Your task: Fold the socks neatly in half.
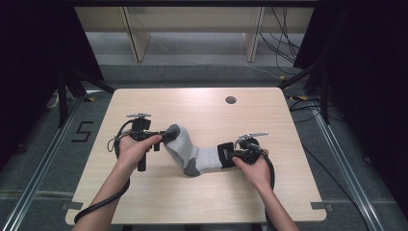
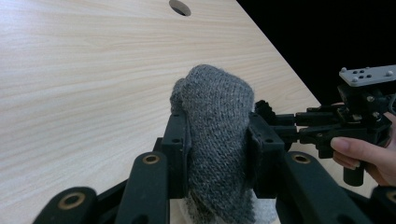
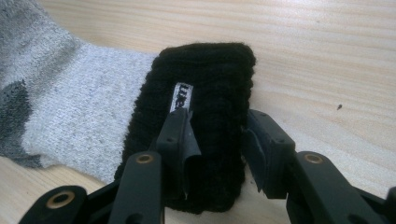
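Observation:
A light grey sock (image 1: 197, 156) with a dark grey toe and heel and a black cuff lies bent across the wooden table (image 1: 192, 202). My left gripper (image 1: 166, 135) is shut on the dark grey toe (image 2: 215, 107), lifting that end off the table; its pads (image 2: 177, 140) press both sides of the knit. My right gripper (image 1: 230, 156) is shut on the black cuff (image 3: 210, 74), which bears a small white label (image 3: 181, 95), and holds it low over the tabletop. The right gripper (image 2: 359, 116), with a hand on it, also appears in the left gripper view.
A round cable hole (image 1: 230, 100) sits near the table's far edge. Behind the table stand pale wooden shelf legs (image 1: 137, 43), and cables (image 1: 284, 48) lie on the floor at the back right. Dark curtains flank both sides.

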